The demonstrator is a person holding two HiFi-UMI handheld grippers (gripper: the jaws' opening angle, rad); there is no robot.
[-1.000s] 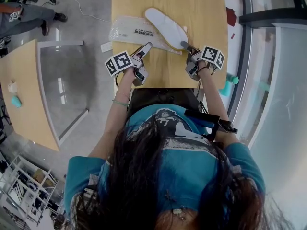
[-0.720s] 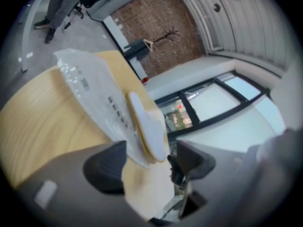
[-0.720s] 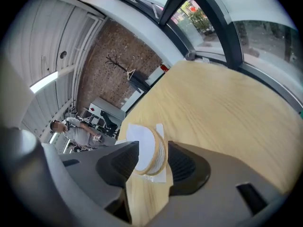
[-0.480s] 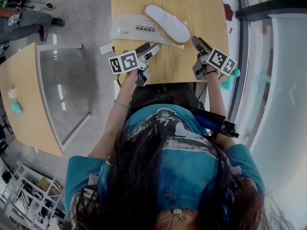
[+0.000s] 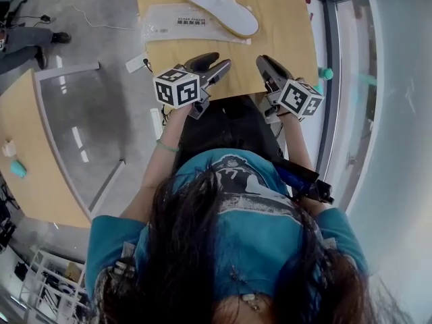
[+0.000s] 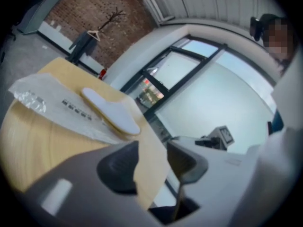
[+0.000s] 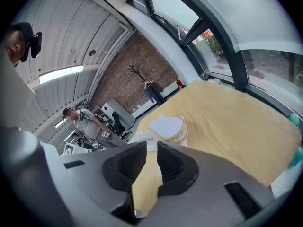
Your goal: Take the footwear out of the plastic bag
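- A person's left gripper and right gripper are hanging side by side over the near edge of a pale wooden table. Both are well apart from the work.
- Both pairs of jaws have just been closing. The left ones are standing apart and the right ones are showing only a narrow slit. Nothing is lying between either pair, so neither tool is grasping anything.
- The slipper is lying at 12 o'clock from the grippers, on the far part of the table. It looks to be out of the plastic bag and resting across the bag's right end. The bag itself is stretching away toward 11 o'clock, right up against the table's left edge.
- Only one slipper is showing, and whether the flattened bag is holding another cannot be told.
- The risk now is probably a snag: with the slipper sitting on the film, a fresh grip on the sole could pinch plastic too and drag the bag along.
- The bag is also likely sliding easily on the smooth wood, so a nudge toward 9 o'clock could send it off the edge.
- The slipper is a long, flat oval with a soft white matte upper face and a thin straw-coloured rim.
- The bag is a thin, clear, crinkled film that is catching glints and carrying a line of dark print.
- The jaw pads are dark and finely ribbed, set in smooth grey plastic.
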